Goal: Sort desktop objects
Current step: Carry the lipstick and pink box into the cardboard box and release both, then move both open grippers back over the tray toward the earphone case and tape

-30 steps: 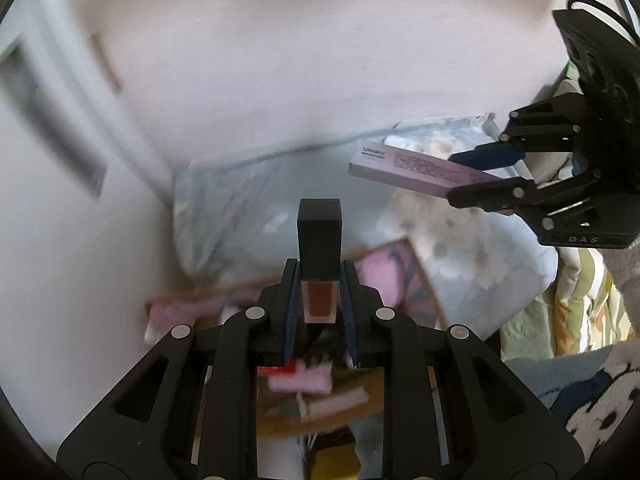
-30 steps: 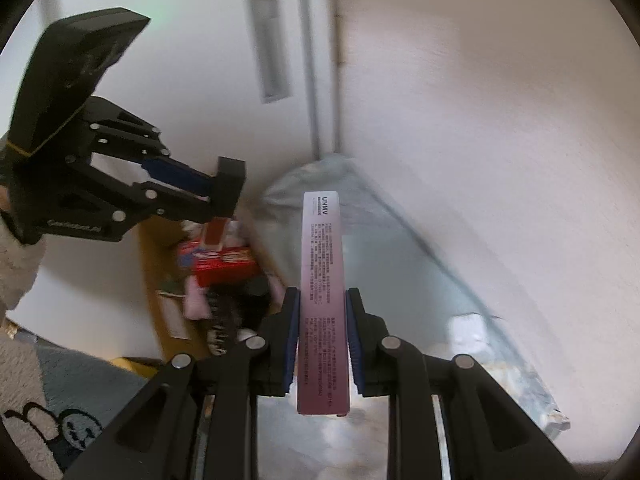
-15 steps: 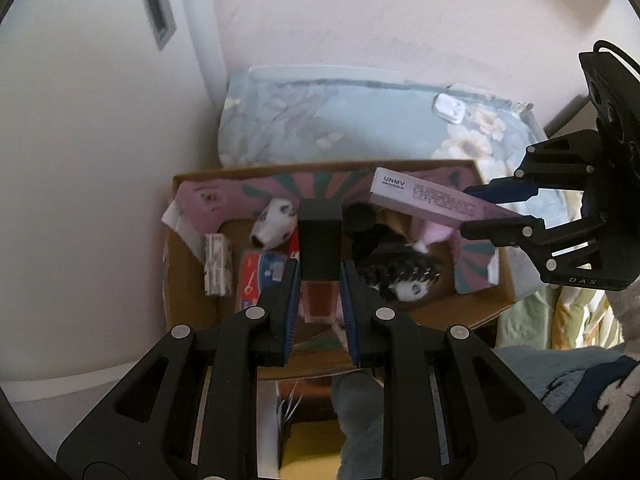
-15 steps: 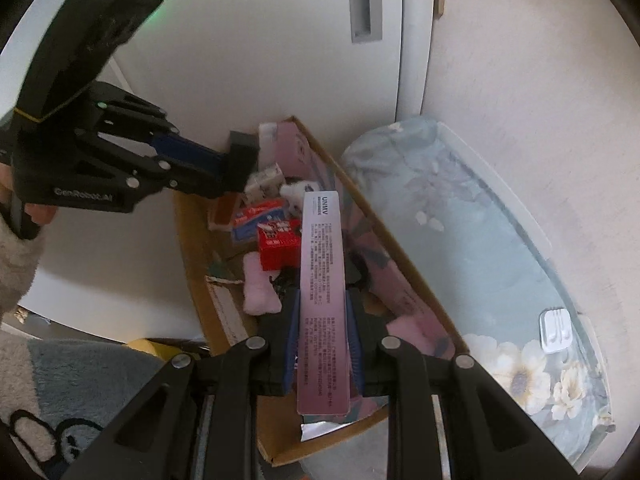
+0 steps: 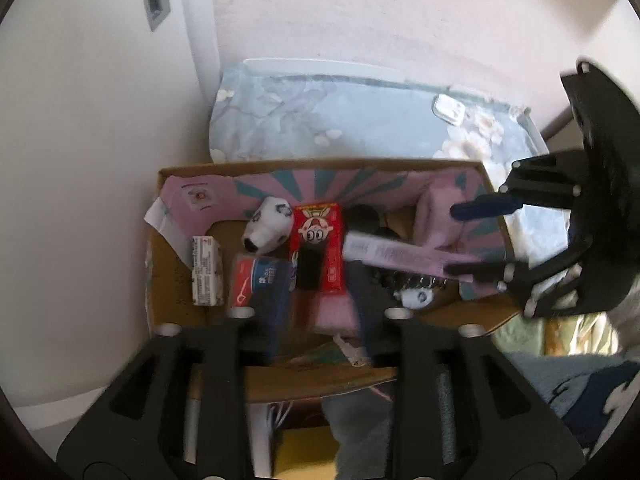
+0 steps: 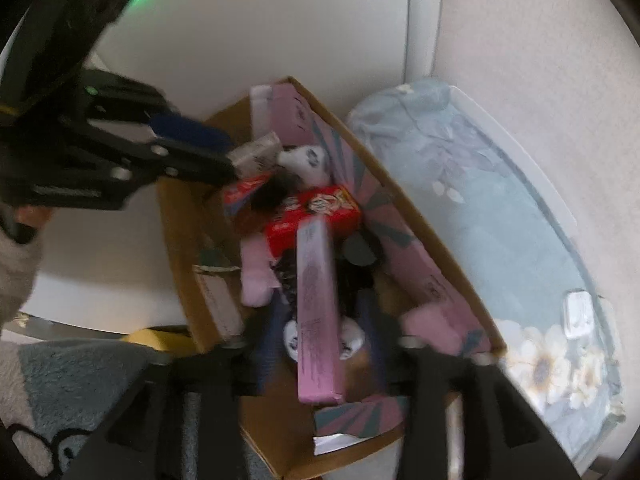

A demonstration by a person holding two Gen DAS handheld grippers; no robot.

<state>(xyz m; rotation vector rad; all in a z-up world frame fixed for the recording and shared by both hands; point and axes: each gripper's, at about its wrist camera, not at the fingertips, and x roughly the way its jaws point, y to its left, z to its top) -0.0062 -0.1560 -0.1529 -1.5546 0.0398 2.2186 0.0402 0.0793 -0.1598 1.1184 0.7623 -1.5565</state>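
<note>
Both grippers are opening over the brown cardboard box point(image 5: 176, 280): right gripper point(image 6: 320, 316) releasing the long pink carton point(image 6: 316, 312), left gripper point(image 5: 316, 300) dropping the dark bottle point(image 5: 310, 276). Best to lift straight up, clear of contents.

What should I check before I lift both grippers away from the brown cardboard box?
1. Left gripper pads off the small dark-capped bottle: ok. The jaws have just been opening, and the bottle is loose between them.
2. Right gripper pads off the long pink carton: ok. The jaws have just been opening, and the carton is loose between them.
3. Both items within the brown cardboard box: ok.
4. Bottle settled: cannot tell, it is blurred.
5. Grippers apart from each other: ok.
</note>
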